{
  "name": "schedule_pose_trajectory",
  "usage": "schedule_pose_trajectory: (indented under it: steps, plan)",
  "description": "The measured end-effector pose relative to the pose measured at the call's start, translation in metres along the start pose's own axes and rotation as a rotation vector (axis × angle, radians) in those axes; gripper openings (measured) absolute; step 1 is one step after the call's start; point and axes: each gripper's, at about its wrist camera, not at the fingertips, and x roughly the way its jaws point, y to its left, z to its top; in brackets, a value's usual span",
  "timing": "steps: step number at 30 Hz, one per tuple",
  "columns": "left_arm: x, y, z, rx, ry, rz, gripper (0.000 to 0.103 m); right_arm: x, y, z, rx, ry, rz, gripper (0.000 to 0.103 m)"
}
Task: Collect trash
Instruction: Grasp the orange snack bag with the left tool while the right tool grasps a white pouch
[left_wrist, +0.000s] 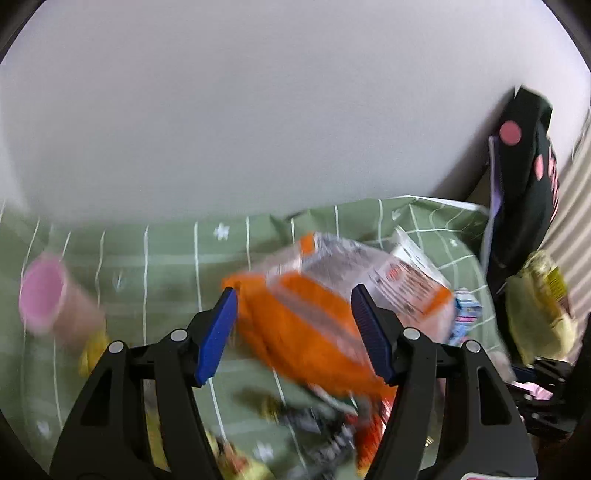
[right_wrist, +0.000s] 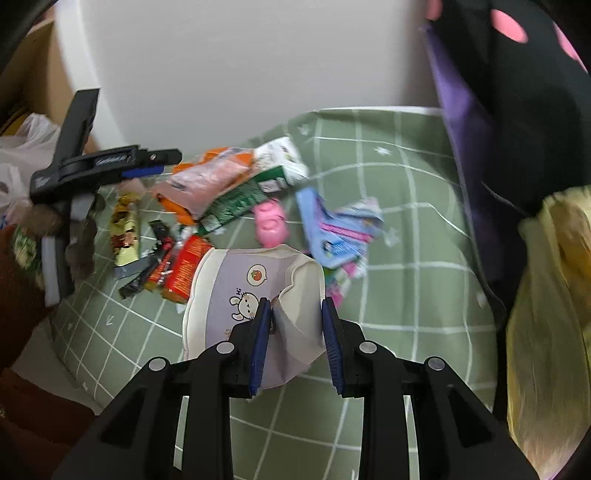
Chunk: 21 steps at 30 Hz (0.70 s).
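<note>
Evidently mid-collection: the right claw (right_wrist: 293, 341) is clamped on a crumpled lilac rabbit-print paper cup (right_wrist: 251, 295); the left claw (left_wrist: 295, 332) stands apart around an orange plastic wrapper (left_wrist: 306, 325), which needs squeezing next.

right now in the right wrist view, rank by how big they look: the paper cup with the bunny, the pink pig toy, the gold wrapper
1. paper cup, though nearness to the camera inflates it
2. gold wrapper
3. pink pig toy, close to the wrapper
</note>
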Motion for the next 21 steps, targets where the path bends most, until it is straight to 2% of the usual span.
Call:
schedule_pose_trajectory:
  steps: [3, 8, 13, 17, 20, 21]
  plan:
    - [0.022, 0.001, 0.017, 0.025, 0.023, 0.001, 0.061, -0.003, -0.002, -0.008, 0.029, -0.004, -0.048, 0.027]
    - [0.039, -0.001, 0.013, 0.019, 0.075, -0.006, 0.061, 0.001, -0.010, -0.021, 0.088, 0.010, -0.106, 0.027]
    - [0.021, -0.012, -0.007, 0.017, 0.079, -0.069, 0.060, 0.002, -0.020, -0.027, 0.135, 0.013, -0.129, 0.027]
    - [0.001, -0.017, -0.018, -0.016, 0.069, -0.161, 0.060, 0.005, -0.024, -0.027, 0.158, 0.005, -0.146, 0.027]
    - [-0.016, -0.023, -0.020, 0.009, 0.052, -0.225, 0.060, 0.007, -0.027, -0.027, 0.182, 0.001, -0.145, 0.027]
    - [-0.019, -0.026, -0.019, 0.024, 0.040, -0.225, 0.061, 0.008, -0.028, -0.027, 0.189, -0.001, -0.145, 0.027]
